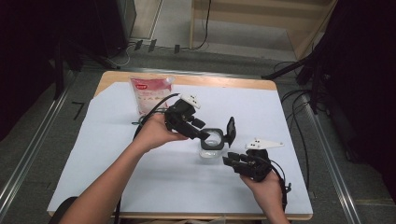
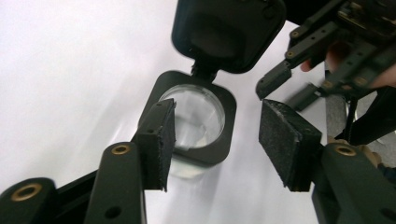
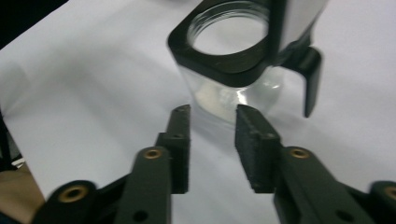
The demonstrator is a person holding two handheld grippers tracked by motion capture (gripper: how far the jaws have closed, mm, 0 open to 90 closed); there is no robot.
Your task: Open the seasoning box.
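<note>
A clear jar (image 1: 211, 148) with a black square collar stands on the white sheet at mid-table, its hinged black lid (image 1: 230, 130) flipped up. It looks empty. My left gripper (image 1: 204, 135) reaches in from the left, just over the jar's rim. In the left gripper view the gripper (image 2: 217, 135) is open: one pad (image 2: 161, 135) lies by the collar's (image 2: 224, 116) left edge and the other stands well off to the right. My right gripper (image 1: 229, 160) sits just right of the jar. It (image 3: 213, 113) is open too, with the jar (image 3: 224, 60) just beyond its tips and nothing between the pads.
A pink and white pouch (image 1: 150, 93) lies at the back left of the white sheet (image 1: 116, 140), which covers most of the wooden table (image 1: 261, 84). Cables trail from both grippers. Dark stands and floor surround the table.
</note>
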